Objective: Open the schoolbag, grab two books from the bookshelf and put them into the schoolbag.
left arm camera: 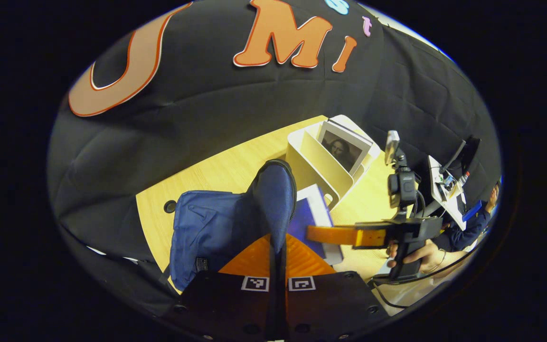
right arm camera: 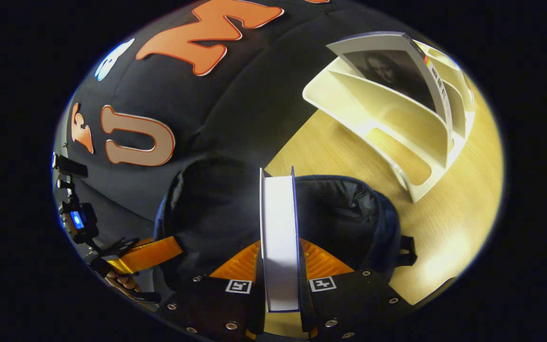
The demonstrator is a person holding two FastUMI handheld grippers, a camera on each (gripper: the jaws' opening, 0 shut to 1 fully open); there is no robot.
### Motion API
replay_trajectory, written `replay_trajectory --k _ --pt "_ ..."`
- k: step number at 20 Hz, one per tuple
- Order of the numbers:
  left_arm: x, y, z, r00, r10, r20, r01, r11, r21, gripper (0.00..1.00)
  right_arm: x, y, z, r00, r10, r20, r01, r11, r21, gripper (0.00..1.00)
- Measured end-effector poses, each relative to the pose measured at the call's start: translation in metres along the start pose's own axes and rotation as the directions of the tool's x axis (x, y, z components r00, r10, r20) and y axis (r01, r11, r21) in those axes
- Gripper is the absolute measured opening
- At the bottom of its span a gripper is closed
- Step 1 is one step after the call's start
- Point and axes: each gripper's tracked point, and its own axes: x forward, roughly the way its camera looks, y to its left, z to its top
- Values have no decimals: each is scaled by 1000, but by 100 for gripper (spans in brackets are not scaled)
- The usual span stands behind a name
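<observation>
Schoolbag point(right arm camera: 340, 209) is seen open just ahead of the right gripper point(right arm camera: 280, 266), whose fingers are closed on a book point(right arm camera: 279, 237). Its flap point(left arm camera: 273, 204) is pinched by the left gripper point(left arm camera: 276, 266).

blue schoolbag point(left arm camera: 216, 232) open on table, blue-covered book point(right arm camera: 279, 237) upright over its mouth, second book point(right arm camera: 397, 66) leaning in white bookshelf point(right arm camera: 397, 128)

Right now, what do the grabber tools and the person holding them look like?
Each gripper, left and right, has a black body with screws, two square black-and-white markers and ribbed pads. The right gripper carries a small camera on top, with a cable trailing. The person wears a dark blue sleeve.
</observation>
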Motion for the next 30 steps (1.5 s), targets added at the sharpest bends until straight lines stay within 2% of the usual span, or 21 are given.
replay_trajectory --k 1,2,3,6,7,8,11,15,20,25,30 --pt "0 -1 1 1000 -1 2 1 1000 7 1 7 1 -9 1000 -7 -25 7 1000 0 29" --pt "-1 -1 0 1000 -2 0 2 1000 10 1 14 1 -18 998 -9 -62 9 1000 -4 40" --pt "0 -1 0 1000 -4 -1 4 1000 8 1 18 1 -24 996 -7 -85 7 1000 -2 29" --pt "1 4 -2 1000 -4 -2 4 1000 -14 1 26 -16 -20 996 -43 -84 44 999 8 35" --pt "2 5 -1 1000 -6 0 6 1000 -24 1 13 -21 -12 995 -69 -72 70 998 10 40" --pt "2 7 -2 1000 -6 1 6 1000 -27 1 7 -22 -4 996 -71 -63 72 997 25 47" --pt "5 6 -2 1000 -14 -1 14 1000 -25 1 -14 -22 8 997 -61 -55 63 998 26 96" --pt "9 5 -3 1000 -30 -4 30 999 -33 1 -45 -18 32 999 -47 -20 47 999 5 97" --pt "14 3 -5 999 -40 -6 40 999 -36 1 -84 -17 89 995 -52 80 56 997 -49 97" --pt "14 3 -10 999 -46 -8 45 998 -46 1 -132 -24 164 970 -110 218 152 971 -186 96" --pt "15 2 -13 999 -49 -10 49 998 -45 1 -172 -26 240 921 -181 344 292 906 -305 97"
